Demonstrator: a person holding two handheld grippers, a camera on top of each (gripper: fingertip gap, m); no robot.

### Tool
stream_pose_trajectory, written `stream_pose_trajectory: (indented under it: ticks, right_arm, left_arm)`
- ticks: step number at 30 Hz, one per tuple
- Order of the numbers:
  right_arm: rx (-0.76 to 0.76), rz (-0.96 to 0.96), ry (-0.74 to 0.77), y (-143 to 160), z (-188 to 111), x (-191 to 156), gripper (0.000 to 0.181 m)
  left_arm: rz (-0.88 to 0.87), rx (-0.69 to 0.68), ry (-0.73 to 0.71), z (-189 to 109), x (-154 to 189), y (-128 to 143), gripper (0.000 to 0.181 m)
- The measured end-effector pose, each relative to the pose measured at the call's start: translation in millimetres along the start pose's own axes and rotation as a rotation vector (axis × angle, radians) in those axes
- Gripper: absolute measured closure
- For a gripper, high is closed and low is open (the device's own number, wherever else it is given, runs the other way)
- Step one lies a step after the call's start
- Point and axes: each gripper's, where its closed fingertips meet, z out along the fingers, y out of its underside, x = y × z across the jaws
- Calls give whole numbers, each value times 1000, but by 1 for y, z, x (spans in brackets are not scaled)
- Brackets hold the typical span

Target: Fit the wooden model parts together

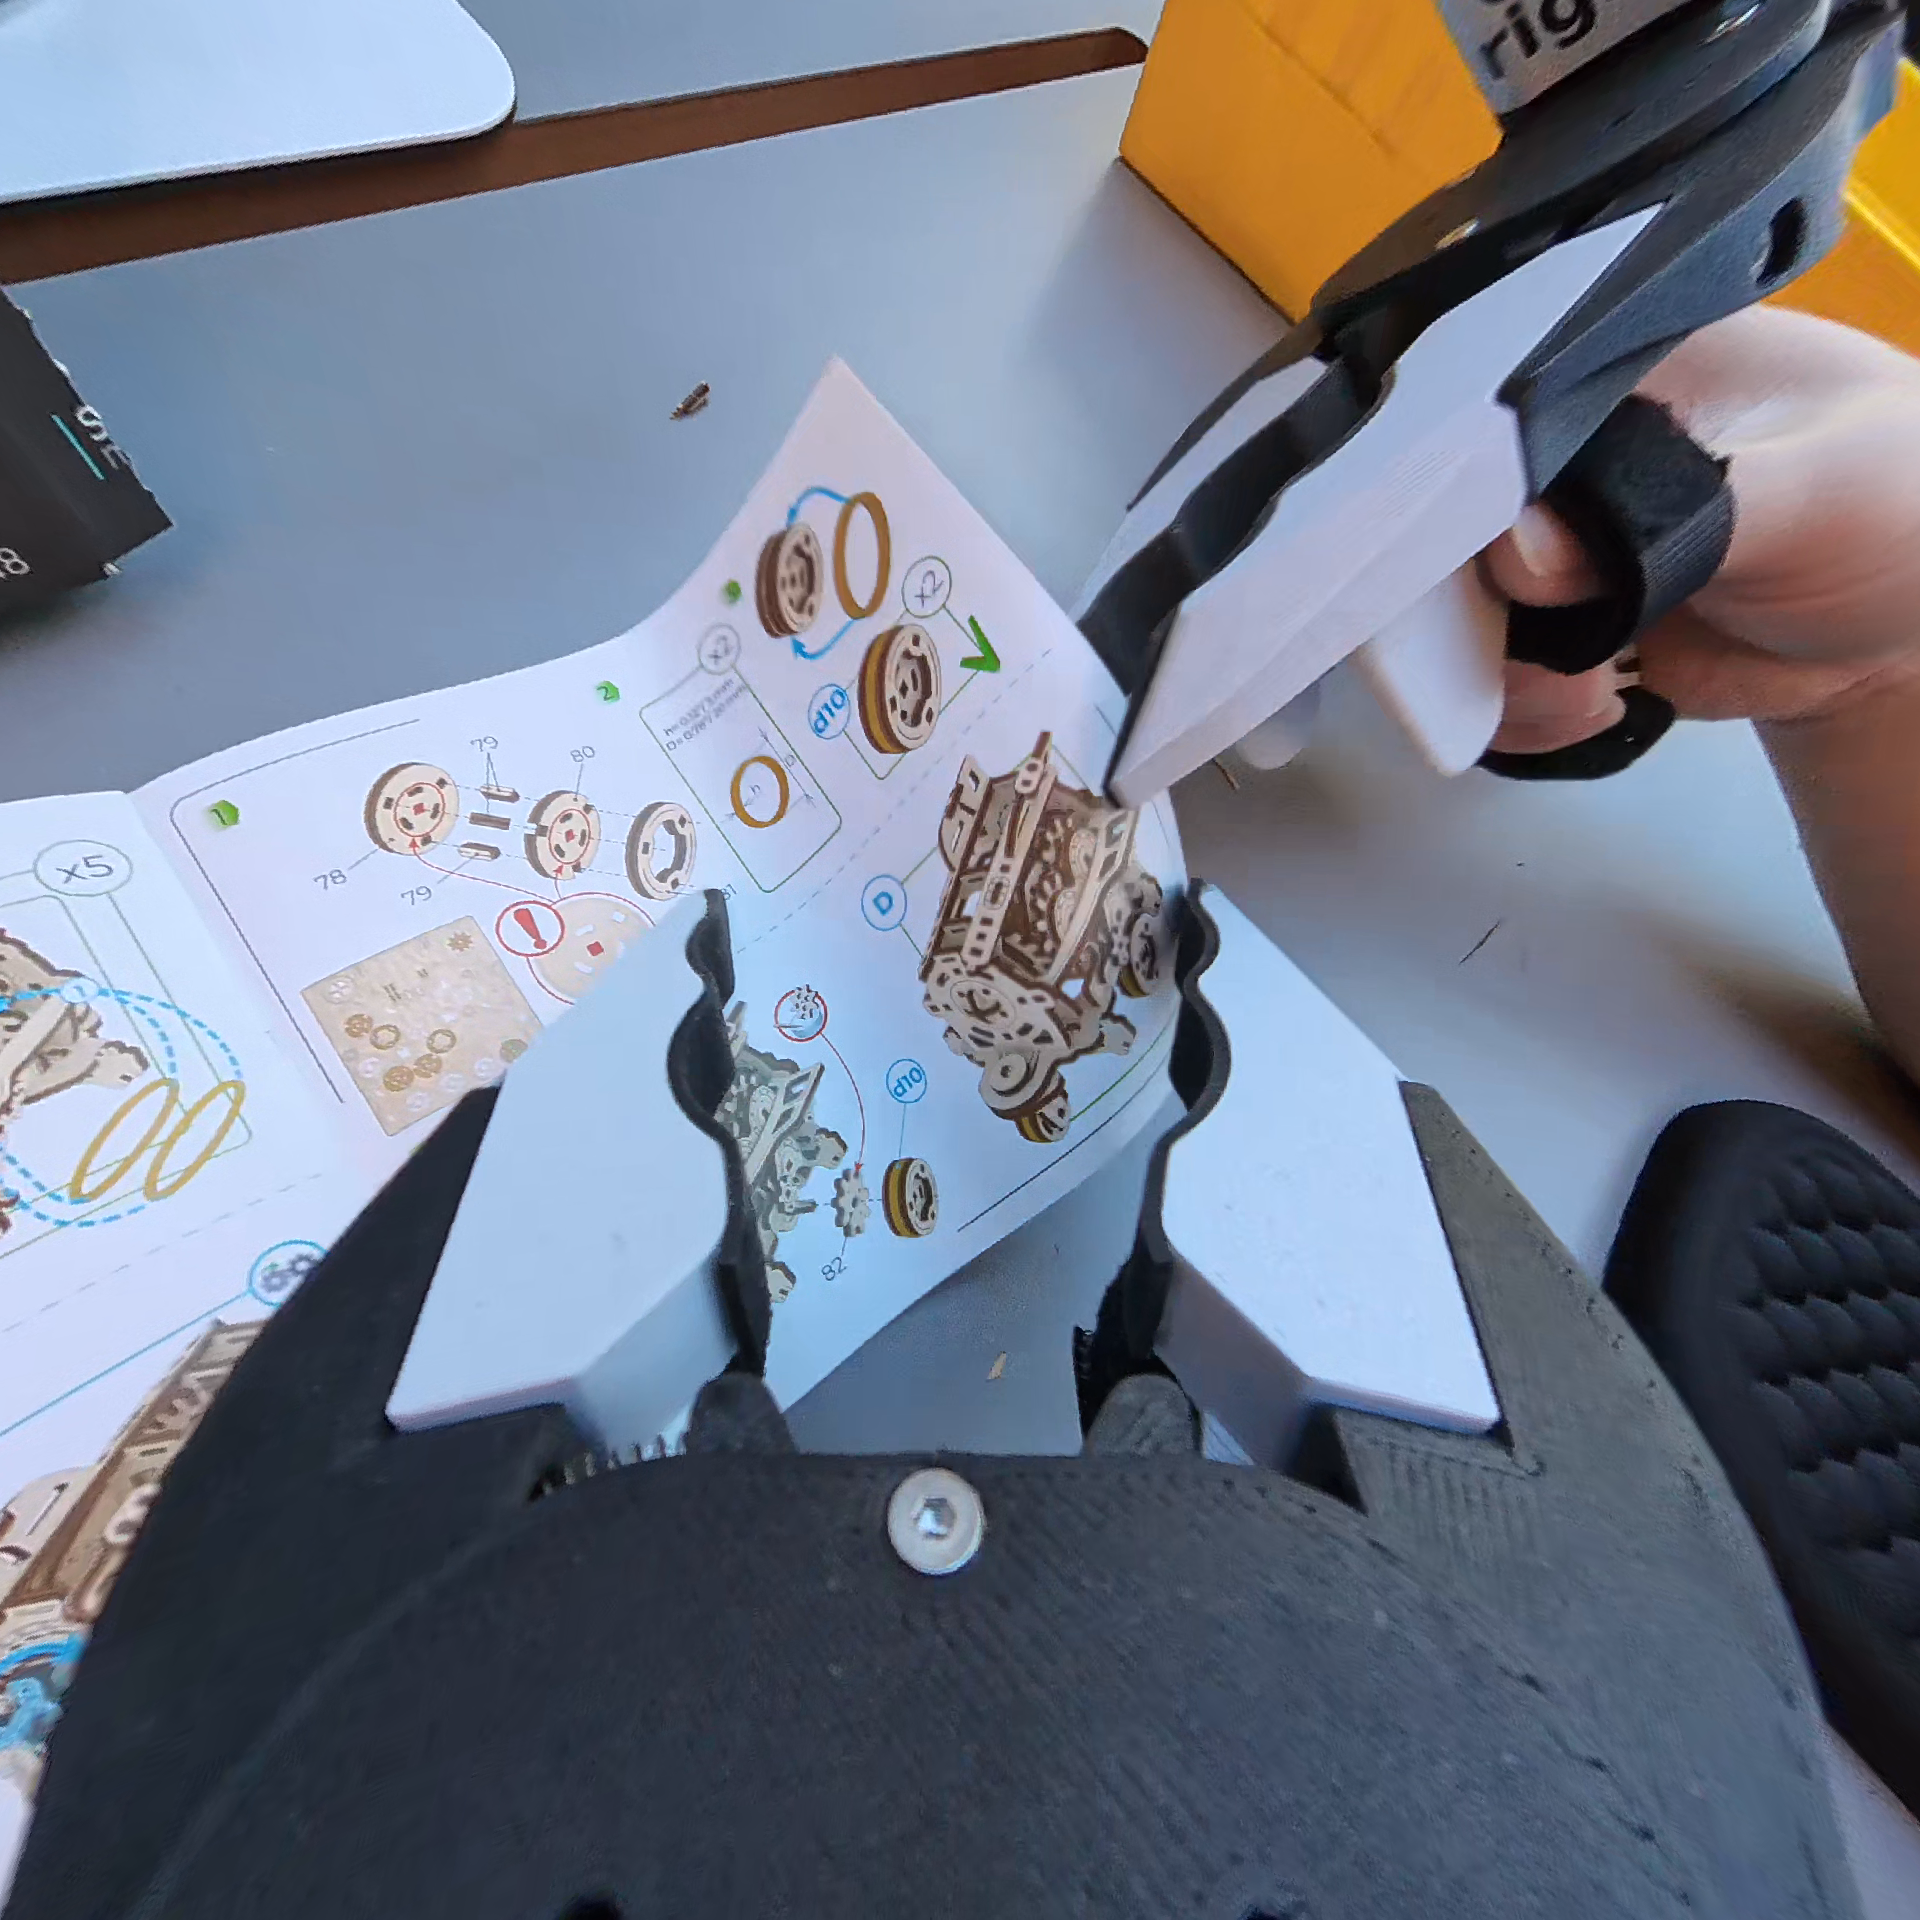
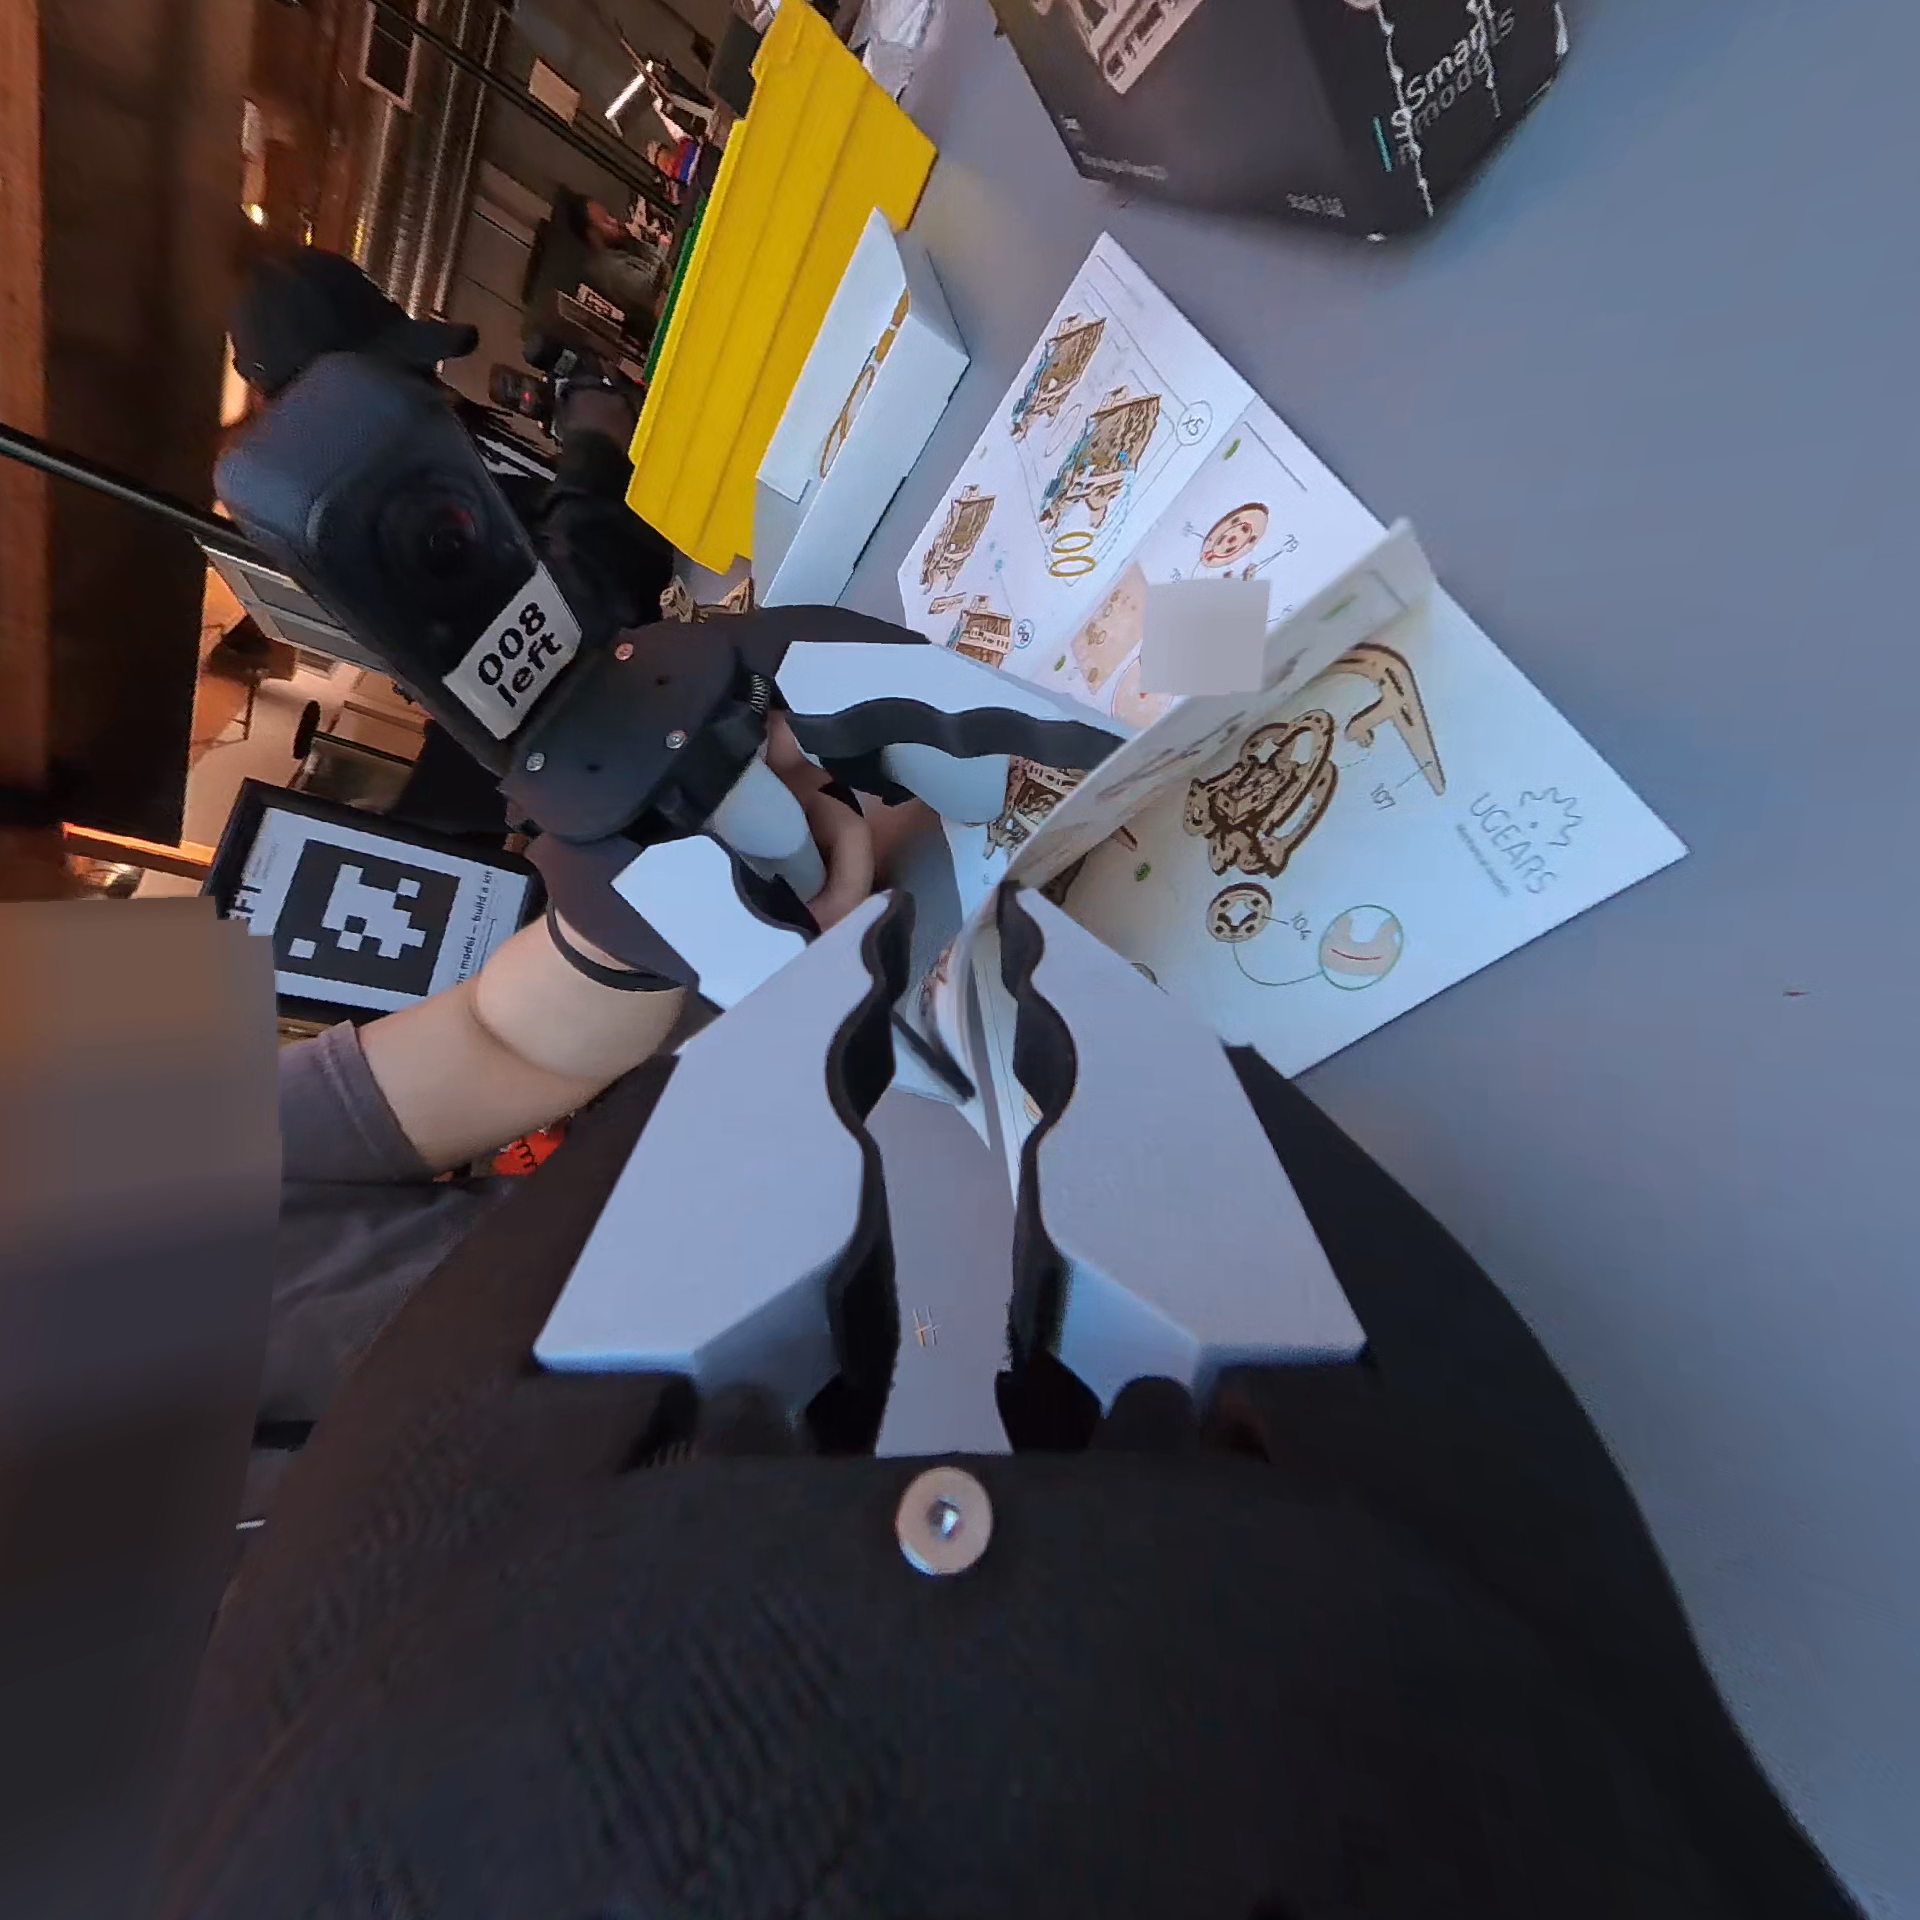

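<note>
An open instruction booklet (image 1: 582,790) with printed pictures of wooden model parts lies on the grey table (image 1: 468,436). My left gripper (image 1: 951,914) is open and empty, its jaws wide apart just above the booklet's right page. My right gripper (image 1: 1117,784) reaches in from the upper right, pinched on that page's edge. In the right wrist view the right gripper (image 2: 956,914) has lifted, curling pages (image 2: 1226,707) between its tips. A finger (image 2: 935,717) of the left gripper reaches over the booklet there. Small wooden pieces (image 2: 717,601) show behind it, mostly hidden.
A yellow box (image 1: 1299,145) stands at the back right; it also shows in the right wrist view (image 2: 790,260). A black box (image 1: 52,488) sits at the left edge. A white box (image 2: 873,395) lies beside the booklet. A square-patterned marker card (image 2: 364,914) stands near the person's forearm. Less than 4 cm separates the two grippers' tips.
</note>
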Motion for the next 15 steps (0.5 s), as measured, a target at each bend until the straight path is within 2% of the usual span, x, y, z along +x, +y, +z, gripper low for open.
stream_pose_trajectory:
  ticks: [2,7,13,15]
  right_arm:
    - [-17,-27,18,4,1,5,175]
    - [12,-8,2,1,1,7,180]
    - [30,43,-57,-2,0,2,181]
    - [31,45,-52,-2,1,3,181]
  left_arm:
    - [-10,-17,19,-3,3,2,95]
    - [4,-31,31,-14,11,10,111]
    - [207,-39,-71,-18,9,11,124]
    - [226,-45,-87,-16,8,12,128]
